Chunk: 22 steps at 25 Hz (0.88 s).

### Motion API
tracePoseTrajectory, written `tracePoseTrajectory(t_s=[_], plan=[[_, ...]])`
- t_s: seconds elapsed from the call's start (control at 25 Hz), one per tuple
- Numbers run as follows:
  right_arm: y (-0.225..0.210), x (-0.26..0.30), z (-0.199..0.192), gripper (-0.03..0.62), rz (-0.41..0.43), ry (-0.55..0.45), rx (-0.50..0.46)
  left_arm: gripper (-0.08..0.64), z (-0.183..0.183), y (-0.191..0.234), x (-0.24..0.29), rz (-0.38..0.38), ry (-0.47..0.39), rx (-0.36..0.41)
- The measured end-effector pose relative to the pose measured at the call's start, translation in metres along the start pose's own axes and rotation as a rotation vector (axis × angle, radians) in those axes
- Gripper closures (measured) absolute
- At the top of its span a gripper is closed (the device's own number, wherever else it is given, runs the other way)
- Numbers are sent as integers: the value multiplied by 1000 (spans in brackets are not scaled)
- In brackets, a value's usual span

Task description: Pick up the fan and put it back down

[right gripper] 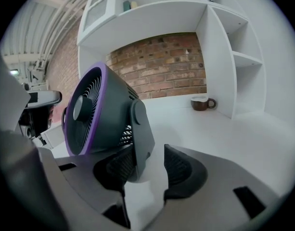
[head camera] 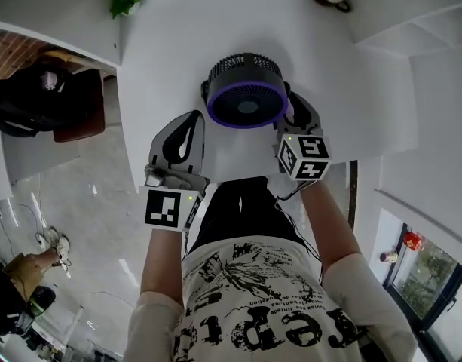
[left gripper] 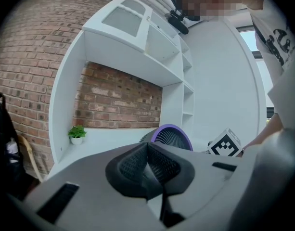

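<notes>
On the table [head camera: 163,44] our fan [head camera: 246,93] stands upright at the near edge. Our right claw [right gripper: 149,165] gapes partway around its side strut [right gripper: 140,134], not clamping. Our left claw [left gripper: 148,158] is closed, empty, left of the fan.

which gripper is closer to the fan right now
Right. The right gripper has its fingers open around the fan's side bracket. The left gripper, fingers shut, sits beside the fan's other side, apart from it.
</notes>
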State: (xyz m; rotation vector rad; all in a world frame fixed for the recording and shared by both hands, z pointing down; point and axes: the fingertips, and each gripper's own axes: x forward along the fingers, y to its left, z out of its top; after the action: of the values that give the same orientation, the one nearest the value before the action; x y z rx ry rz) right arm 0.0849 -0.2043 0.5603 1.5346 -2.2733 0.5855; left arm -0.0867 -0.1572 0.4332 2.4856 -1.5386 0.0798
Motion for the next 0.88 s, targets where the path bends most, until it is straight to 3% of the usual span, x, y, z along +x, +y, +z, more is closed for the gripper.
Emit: tracePoseTrajectory(t_s=[0.24, 0.36, 0.88], plan=[[-1, -37, 18, 424, 23, -21, -18, 546, 21, -22, -3, -19, -14, -6], [-7, -62, 40, 579, -9, -67, -32, 546, 29, -31, -10, -36, 11, 43], [3, -141, 168, 580, 99, -274, -95, 546, 107, -57, -35, 16, -41, 128]])
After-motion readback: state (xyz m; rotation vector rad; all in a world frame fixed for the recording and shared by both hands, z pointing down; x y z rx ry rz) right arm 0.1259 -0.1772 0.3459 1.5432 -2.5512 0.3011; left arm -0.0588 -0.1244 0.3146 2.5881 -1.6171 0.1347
